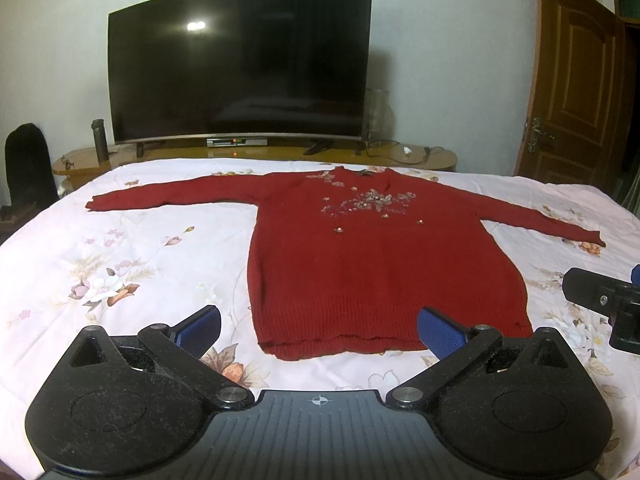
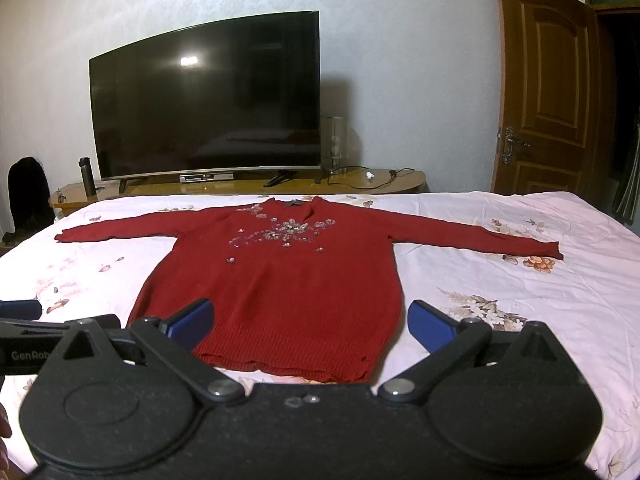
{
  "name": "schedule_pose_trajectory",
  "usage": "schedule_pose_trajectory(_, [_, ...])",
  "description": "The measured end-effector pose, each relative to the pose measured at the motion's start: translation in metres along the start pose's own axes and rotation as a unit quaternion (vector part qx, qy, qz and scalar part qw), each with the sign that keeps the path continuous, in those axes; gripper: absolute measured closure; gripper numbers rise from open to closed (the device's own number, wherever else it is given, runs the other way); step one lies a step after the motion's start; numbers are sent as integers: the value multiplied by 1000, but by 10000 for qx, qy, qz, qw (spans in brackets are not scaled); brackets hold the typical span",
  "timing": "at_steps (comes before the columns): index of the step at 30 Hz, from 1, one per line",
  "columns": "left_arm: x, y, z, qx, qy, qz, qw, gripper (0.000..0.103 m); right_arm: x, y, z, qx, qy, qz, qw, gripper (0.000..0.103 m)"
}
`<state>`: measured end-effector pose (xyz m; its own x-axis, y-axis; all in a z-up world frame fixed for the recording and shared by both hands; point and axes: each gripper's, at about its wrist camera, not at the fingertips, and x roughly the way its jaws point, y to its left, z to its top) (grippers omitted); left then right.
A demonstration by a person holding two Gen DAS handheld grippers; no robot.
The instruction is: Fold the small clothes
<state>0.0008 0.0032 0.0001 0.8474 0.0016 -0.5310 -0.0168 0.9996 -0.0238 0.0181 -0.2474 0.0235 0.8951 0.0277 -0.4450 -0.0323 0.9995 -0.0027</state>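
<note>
On the floral bedsheet (image 1: 120,248) a red knit sweater (image 1: 360,264) lies flat with sleeves spread wide, ready for folding, while the left gripper (image 1: 319,330) and right gripper (image 2: 310,322) hover near its hem, jaws spread and empty.

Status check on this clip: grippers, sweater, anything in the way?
Left hand-held gripper open, right hand-held gripper open, both empty near the hem. Red sweater flat on the bedsheet, sleeves spread, unfolded. Nothing on the sweater.
</note>
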Motion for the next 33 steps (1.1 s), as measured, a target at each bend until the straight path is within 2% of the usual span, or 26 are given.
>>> schedule_pose_trajectory(12, [4,3,-4,-65,68,3,10000,0,1,3,-3,-23,27,21,10000,1])
schedule_pose_trajectory(14, [6,8,-2,-311,117,-225,9992,0,3,2,-3,11,64,32,10000,1])
schedule_pose_trajectory(17, [14,20,2,-1001,12,-765,9920,0,3,-7,-1,118,40,81,9999,0])
schedule_pose_trajectory(20, [33,9,13,-824,-23,-963,9919,0,-3,-29,3,283,-291,3,9992,1])
schedule_pose_trajectory(23, [55,-11,30,-559,-190,-1035,9929,0,7,-66,14,515,-412,-295,9974,0])
schedule_pose_trajectory(27, [100,-40,54,-319,-223,-913,9951,0,47,-140,34,1243,-433,-694,9889,2])
schedule_pose_trajectory(28, [111,-46,59,-297,-200,-891,9954,0,62,-162,38,1438,-431,-735,9859,8])
schedule_pose_trajectory(29, [125,-52,65,-272,-157,-940,9951,0,77,-182,42,1600,-405,-799,9831,20])
schedule_pose_trajectory(31, [157,-67,76,-179,-72,-687,9975,0,113,-228,50,1889,-328,-952,9768,33])
schedule_pose_trajectory(33, [190,-78,85,-139,54,-515,9986,0,143,-264,52,2160,-242,-1091,9700,34])
